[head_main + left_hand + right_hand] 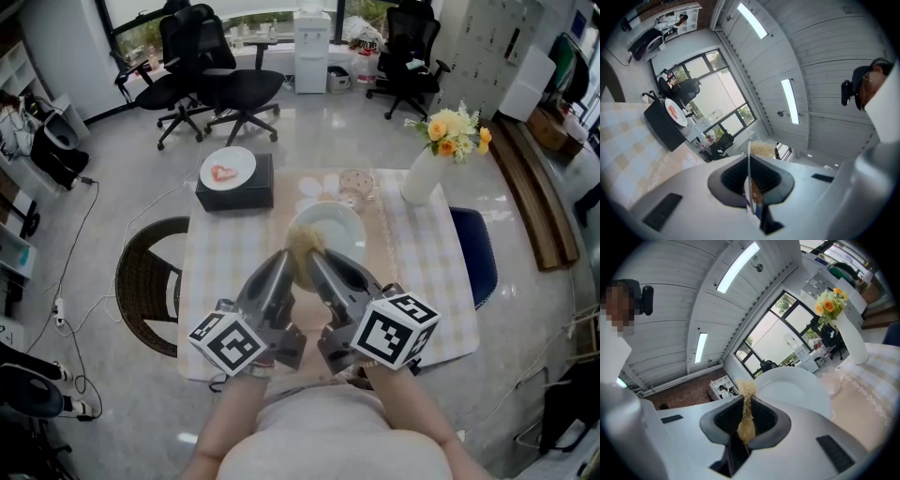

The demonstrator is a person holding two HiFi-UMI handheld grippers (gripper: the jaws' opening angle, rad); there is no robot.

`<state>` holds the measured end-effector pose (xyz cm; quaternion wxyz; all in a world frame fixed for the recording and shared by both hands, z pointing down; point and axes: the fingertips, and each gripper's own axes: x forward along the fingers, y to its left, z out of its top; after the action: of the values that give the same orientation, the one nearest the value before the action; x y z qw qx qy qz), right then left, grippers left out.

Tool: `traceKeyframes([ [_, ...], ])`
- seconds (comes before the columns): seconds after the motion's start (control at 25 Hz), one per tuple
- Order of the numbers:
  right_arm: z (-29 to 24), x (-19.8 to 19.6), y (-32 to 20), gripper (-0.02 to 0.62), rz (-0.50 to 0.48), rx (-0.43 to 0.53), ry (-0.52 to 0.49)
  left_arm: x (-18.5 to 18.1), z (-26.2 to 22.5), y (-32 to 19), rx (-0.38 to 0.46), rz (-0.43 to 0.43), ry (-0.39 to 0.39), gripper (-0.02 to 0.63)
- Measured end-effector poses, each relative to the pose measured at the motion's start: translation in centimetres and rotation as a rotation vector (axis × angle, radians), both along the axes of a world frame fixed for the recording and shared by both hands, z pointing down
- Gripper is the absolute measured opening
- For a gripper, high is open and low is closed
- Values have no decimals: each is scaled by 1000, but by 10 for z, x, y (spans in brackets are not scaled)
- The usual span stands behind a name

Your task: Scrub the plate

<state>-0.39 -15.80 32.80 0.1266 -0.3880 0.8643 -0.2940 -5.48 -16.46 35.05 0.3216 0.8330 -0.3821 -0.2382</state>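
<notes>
Plate (339, 225): rim clamped in left hand-held gripper (749, 180), held tilted.
Scrubber (747, 393): pinched by right hand-held gripper (746, 422), at the plate's face.
Progress: scrubbing seemingly under way, not finished.

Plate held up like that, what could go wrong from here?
The left gripper pinches the plate only by its rim, so pushing with the scrubber in the right gripper might make it slip and drop onto the table. The glass bowl and flower vase stand close behind and could be knocked.
</notes>
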Motion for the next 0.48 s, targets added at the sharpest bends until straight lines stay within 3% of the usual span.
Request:
traceKeyframes([
  [0.48,7,15,-6,48,149,80,270,1,-1,0,2,-6,-14,20],
])
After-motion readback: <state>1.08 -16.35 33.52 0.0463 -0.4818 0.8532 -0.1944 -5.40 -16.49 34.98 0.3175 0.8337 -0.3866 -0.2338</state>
